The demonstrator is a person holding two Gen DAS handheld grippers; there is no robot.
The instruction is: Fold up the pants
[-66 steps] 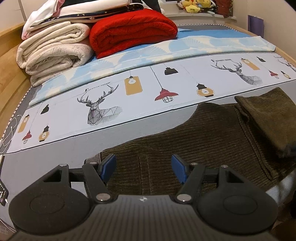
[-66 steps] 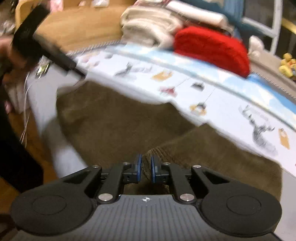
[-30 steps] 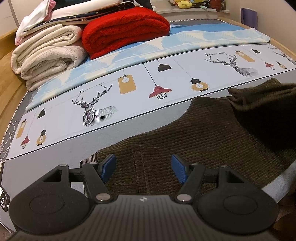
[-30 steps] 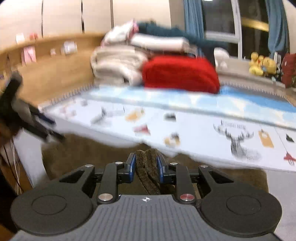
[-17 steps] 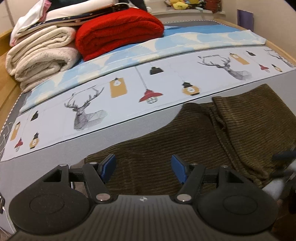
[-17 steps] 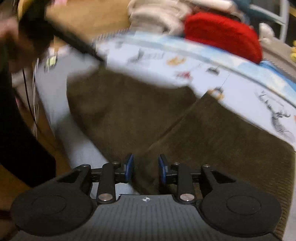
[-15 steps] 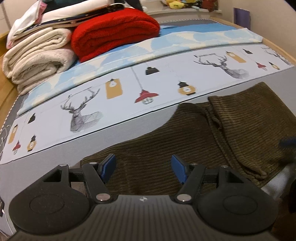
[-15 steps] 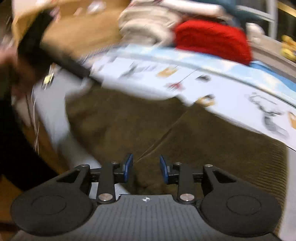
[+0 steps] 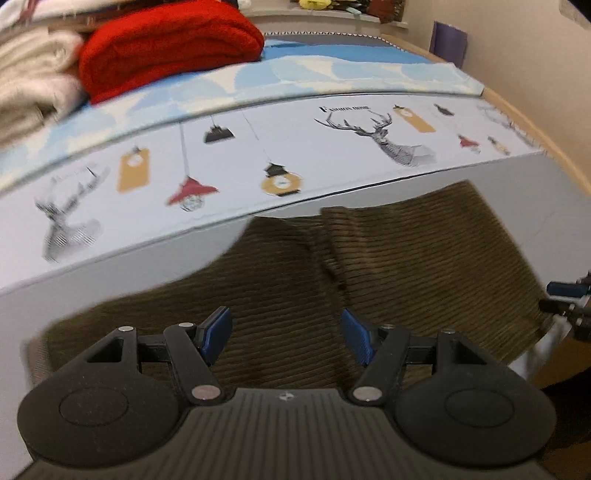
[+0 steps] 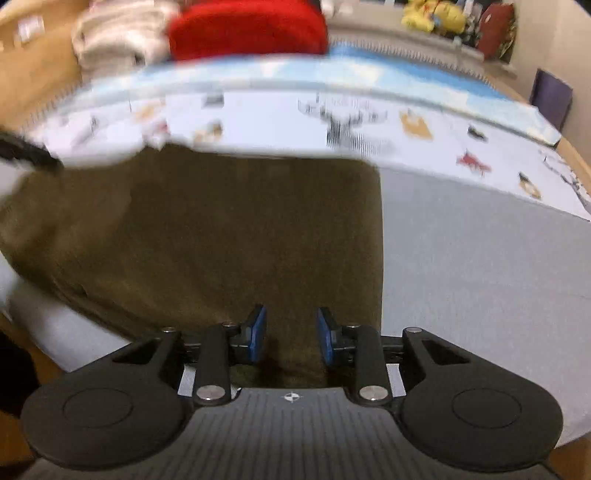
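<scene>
Dark olive corduroy pants (image 9: 388, 258) lie flat near the front edge of the bed, one part folded over the other with a fold ridge down the middle. My left gripper (image 9: 286, 334) is open and empty, hovering over the left part of the pants. My right gripper (image 10: 290, 334) is open and empty over the near right corner of the pants (image 10: 221, 240). Its blue-padded tips also show at the right edge of the left wrist view (image 9: 569, 295). The right wrist view is blurred.
The bed has a grey and white sheet (image 9: 332, 147) printed with deer and lamps. A red blanket (image 9: 166, 48) and cream blankets (image 9: 29, 92) are stacked at the head end. A wooden bed frame (image 9: 546, 147) runs along the right. Plush toys (image 10: 432, 14) sit on the far ledge.
My right gripper carried the pant leg across, opened and let it go; the leg now lies folded over. My left gripper stayed open and shifted rightward along the pants.
</scene>
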